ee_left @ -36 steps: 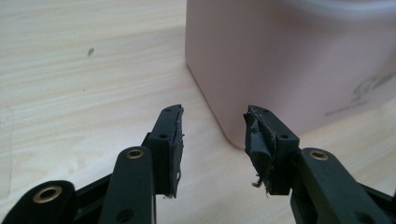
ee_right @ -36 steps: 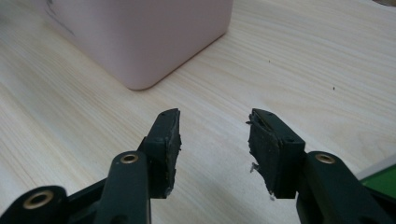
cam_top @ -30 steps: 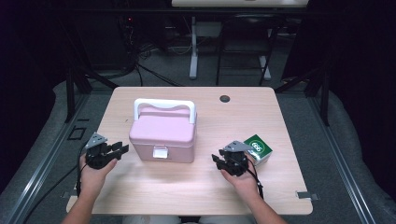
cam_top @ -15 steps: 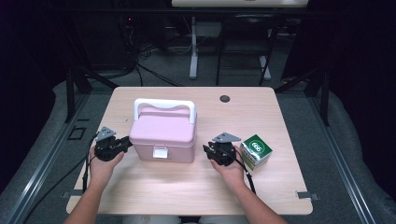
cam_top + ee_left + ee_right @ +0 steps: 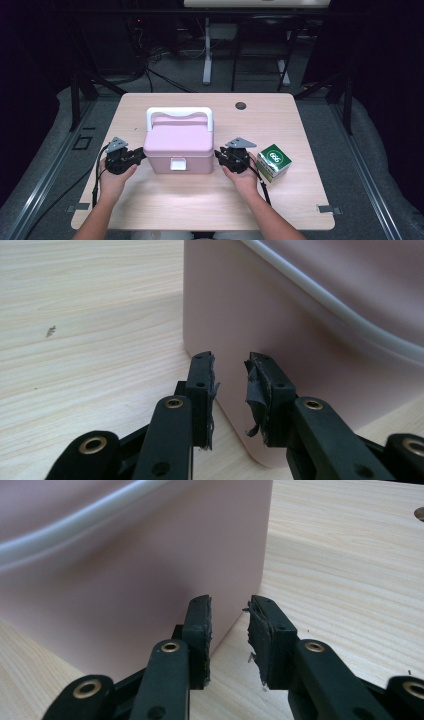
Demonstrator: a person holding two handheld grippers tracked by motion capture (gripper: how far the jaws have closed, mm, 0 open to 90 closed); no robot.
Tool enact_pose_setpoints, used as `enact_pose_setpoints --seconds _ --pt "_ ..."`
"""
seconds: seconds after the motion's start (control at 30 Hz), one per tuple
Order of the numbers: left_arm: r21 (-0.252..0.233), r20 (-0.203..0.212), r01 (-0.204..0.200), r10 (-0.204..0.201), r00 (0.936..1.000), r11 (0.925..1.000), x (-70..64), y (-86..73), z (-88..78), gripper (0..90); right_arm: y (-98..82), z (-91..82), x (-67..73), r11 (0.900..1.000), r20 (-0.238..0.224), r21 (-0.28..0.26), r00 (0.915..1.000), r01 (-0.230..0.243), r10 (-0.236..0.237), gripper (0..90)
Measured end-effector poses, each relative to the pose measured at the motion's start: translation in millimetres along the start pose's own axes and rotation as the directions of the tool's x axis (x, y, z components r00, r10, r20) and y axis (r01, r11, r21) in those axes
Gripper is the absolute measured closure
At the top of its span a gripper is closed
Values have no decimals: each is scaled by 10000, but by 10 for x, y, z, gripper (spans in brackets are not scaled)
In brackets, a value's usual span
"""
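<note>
1. Nearest the camera, two forearms up from the bottom edge of the high view, one hand behind each claw.
2. Left claw (image 5: 134, 158) low on the bench (image 5: 165, 210), tips right at the left end wall of the pink box (image 5: 179, 145); jaws a narrow gap apart in its own view (image 5: 230, 390), nothing between them, frayed pads (image 5: 256, 390) just short of the pink wall (image 5: 310, 335).
3. Right claw (image 5: 222, 156) mirrored at the box's right end; narrow gap again in its own view (image 5: 229, 630), nothing gripped, the box's near corner (image 5: 150, 570) straight ahead.
4. Contact with the walls: cannot tell from either side.
5. Pink box square in the middle of the bench, lid down, white latch (image 5: 178, 163) on the near face, white handle (image 5: 179, 113) upright at the back.
6. Just right of the right hand, a small green-and-white carton (image 5: 273, 161), well clear of the box.
7. Farther back, a small dark round thing (image 5: 241, 105) near the bench's far edge.
8. Beyond that, dark floor, cables and stand legs.
</note>
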State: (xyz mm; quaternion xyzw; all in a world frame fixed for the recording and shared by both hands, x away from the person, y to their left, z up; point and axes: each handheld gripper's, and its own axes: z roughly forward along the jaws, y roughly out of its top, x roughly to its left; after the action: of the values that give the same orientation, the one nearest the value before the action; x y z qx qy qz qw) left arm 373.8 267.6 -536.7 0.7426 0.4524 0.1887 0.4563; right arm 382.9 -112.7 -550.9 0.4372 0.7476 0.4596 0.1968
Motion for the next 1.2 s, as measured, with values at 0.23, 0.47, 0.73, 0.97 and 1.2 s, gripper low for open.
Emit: enact_pose_setpoints --seconds 0.23,0.47,0.73,0.97,1.2 --pt "98 55 56 -57 10000 9999 -74 8 2 735 12 -32 -29 9999 40 126 10000 19 -19 759" --pt "147 262 -71 67 9996 9999 -124 0 -17 826 21 -53 21 9997 -128 195 9998 124 -122 899" --pt "232 95 -243 241 9997 9994 -220 -16 -50 895 9 -132 62 9992 -142 284 9996 267 -263 900" --pt "315 135 -161 157 9998 9994 -292 -26 -67 900 -30 -210 70 9991 -163 365 9996 234 -228 900" --pt "489 313 -437 422 9986 9978 -430 -41 -92 900 -102 -397 67 9979 -96 604 9997 251 -245 900"
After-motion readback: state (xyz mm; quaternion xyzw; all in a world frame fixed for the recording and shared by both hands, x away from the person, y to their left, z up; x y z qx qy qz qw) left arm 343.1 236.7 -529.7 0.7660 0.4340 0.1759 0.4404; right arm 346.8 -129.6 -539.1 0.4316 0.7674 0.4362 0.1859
